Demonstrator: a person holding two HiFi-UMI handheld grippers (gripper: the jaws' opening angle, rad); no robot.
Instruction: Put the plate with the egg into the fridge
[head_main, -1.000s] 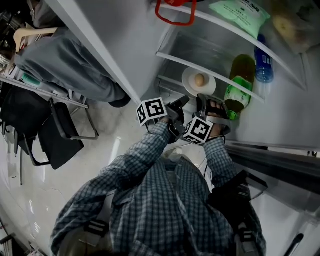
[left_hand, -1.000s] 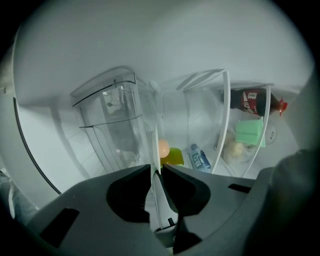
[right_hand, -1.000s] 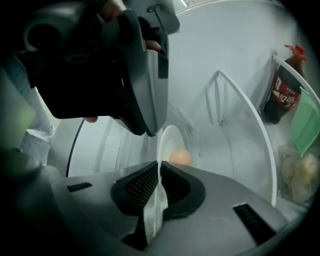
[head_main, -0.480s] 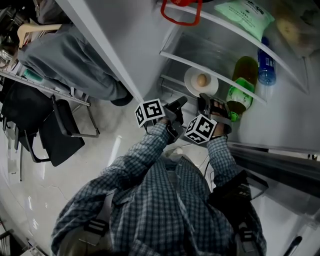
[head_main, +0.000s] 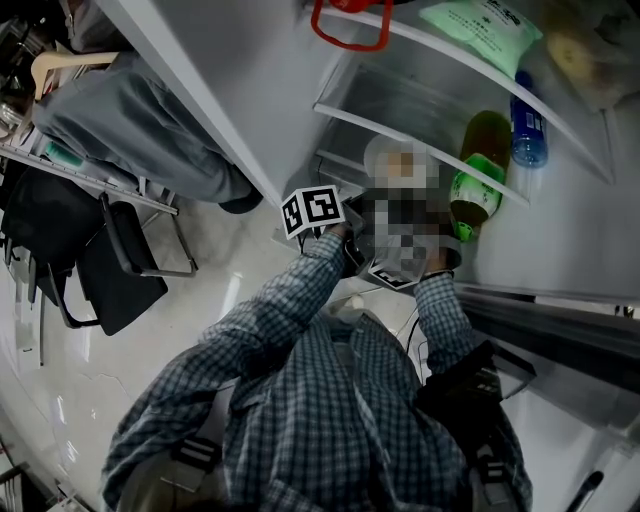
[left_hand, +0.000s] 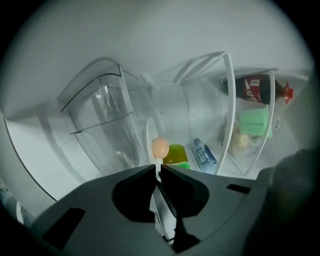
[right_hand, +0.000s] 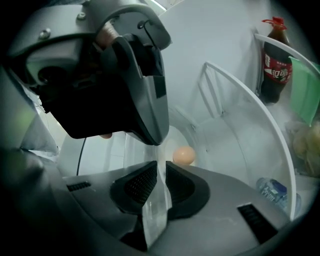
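Head view: clear glass fridge shelf (head_main: 345, 116) just ahead. Left gripper view: left gripper (left_hand: 157, 170) pinches round white plate (left_hand: 151, 135) by the rim, tan egg (left_hand: 160, 147) on it. Right gripper view: right gripper (right_hand: 161, 175) clamps the rim too — keep level, slide in slowly, or the egg may roll.

The right gripper (right_hand: 161, 172) is pinching the near rim of the plate (right_hand: 154, 220), with its jaws pressing on the thin edge. The egg (right_hand: 184, 155) is sitting on the plate just beyond the jaws. The left gripper (right_hand: 150, 136) is filling the upper left, its tip hanging just left of the egg. A cola bottle (right_hand: 274, 60) is showing at far right and a water bottle (right_hand: 274, 192) low right, behind a curved white shelf rail (right_hand: 260, 115).
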